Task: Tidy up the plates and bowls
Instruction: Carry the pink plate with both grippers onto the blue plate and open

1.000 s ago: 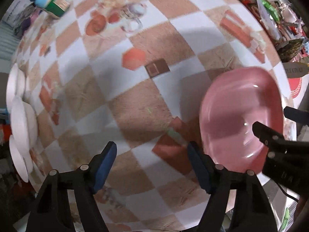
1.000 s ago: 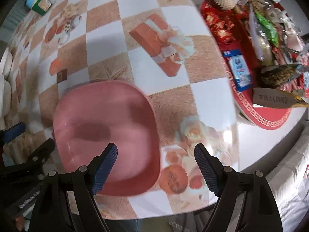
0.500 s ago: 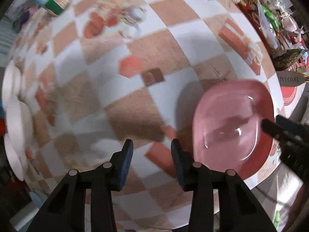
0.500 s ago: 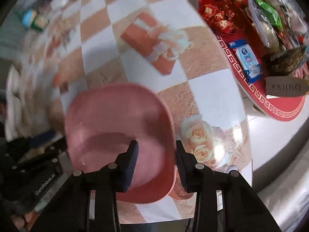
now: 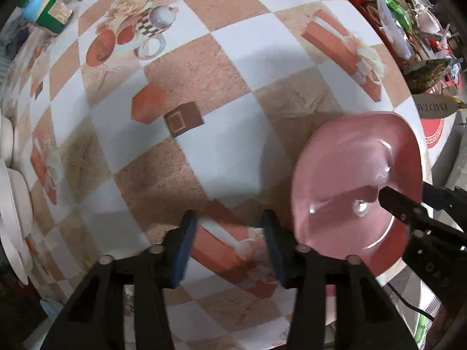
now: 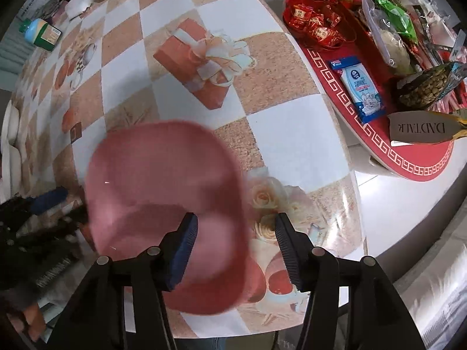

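Observation:
A pink plate (image 5: pixel 356 186) lies on the checkered tablecloth near the table's front right edge; it also shows in the right wrist view (image 6: pixel 166 204), blurred. My right gripper (image 6: pixel 235 250) is open, its fingers over the plate's near right rim, holding nothing. My left gripper (image 5: pixel 227 245) is open and empty, just left of the plate above the cloth. White plates and bowls (image 5: pixel 14 198) stand stacked at the table's far left edge.
A green and blue bottle (image 5: pixel 48 11) lies at the back left. A red round tray (image 6: pixel 379 134) crowded with snacks, a wipes pack (image 6: pixel 360 87) and bags stands right of the table. The table edge (image 6: pixel 354 204) runs close on the right.
Both grippers narrowed half a second ago and have now opened partway again. The right gripper has shifted right along the pink plate's rim; the plate stays on the table.

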Demonstrator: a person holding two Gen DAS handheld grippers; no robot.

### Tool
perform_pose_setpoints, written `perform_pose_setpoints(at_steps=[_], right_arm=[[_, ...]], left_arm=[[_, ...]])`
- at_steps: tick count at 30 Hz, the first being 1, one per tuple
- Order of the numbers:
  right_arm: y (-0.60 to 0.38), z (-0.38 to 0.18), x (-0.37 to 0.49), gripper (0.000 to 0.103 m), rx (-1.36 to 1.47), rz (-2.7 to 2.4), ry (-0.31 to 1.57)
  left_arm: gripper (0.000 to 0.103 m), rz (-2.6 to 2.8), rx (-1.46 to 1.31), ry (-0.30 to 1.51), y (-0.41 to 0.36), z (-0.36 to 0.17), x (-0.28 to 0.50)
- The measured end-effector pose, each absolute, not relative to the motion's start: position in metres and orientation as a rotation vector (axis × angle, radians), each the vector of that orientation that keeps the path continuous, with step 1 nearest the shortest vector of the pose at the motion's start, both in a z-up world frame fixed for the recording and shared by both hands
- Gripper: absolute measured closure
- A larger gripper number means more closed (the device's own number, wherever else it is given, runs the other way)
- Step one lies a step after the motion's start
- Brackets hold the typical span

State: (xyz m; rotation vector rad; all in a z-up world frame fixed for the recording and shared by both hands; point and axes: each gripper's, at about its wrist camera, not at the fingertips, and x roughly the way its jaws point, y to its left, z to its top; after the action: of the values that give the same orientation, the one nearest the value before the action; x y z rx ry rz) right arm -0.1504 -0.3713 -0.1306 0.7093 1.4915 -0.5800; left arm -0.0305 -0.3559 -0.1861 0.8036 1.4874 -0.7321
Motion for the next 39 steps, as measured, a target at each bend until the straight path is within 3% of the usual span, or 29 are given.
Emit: perform_pose_setpoints(at_steps=[1, 2, 3, 5, 11, 16, 30, 35, 39], right_arm=[[-0.368, -0.130, -0.148, 0.058, 0.687, -0.586, 1.502], [-0.366, -0.130, -0.147, 0.066, 0.671, -0.584, 1.514], [-0.364, -0.130, -0.145, 0.076, 0.680, -0.572, 1.515], [-0.365, -0.136, -0.147, 0.084, 0.768, -0.534, 1.509], [-0.320, -0.127, -0.128, 0.084, 0.769, -0.446, 1.531], [-0.257, -0.125, -0.097, 0.084, 0.722, -0.329, 1.588], [-0.076, -0.069, 0.017, 0.084, 0.552, 0.015, 1.600], [-0.014, -0.070, 0.053, 0.084, 0.551, 0.106, 1.610], [0.023, -0.084, 0.066, 0.084, 0.529, 0.131, 1.630]], left_arm=[[0.080, -0.743, 0.819, 1.479, -0.357, -0.185, -0.031], [0.103, -0.751, 0.829, 1.479, -0.356, -0.185, -0.031], [0.103, -0.747, 0.848, 1.479, -0.355, -0.186, -0.033], [0.103, -0.747, 0.840, 1.491, -0.345, -0.187, -0.035], [0.103, -0.721, 0.884, 1.464, -0.282, -0.177, -0.028], [0.103, -0.603, 0.807, 1.560, -0.211, -0.182, -0.001], [0.103, -0.289, 0.562, 1.515, -0.005, -0.115, 0.070], [0.103, -0.170, 0.503, 1.515, 0.082, -0.118, 0.093], [0.103, -0.148, 0.503, 1.501, 0.101, -0.122, 0.085]])
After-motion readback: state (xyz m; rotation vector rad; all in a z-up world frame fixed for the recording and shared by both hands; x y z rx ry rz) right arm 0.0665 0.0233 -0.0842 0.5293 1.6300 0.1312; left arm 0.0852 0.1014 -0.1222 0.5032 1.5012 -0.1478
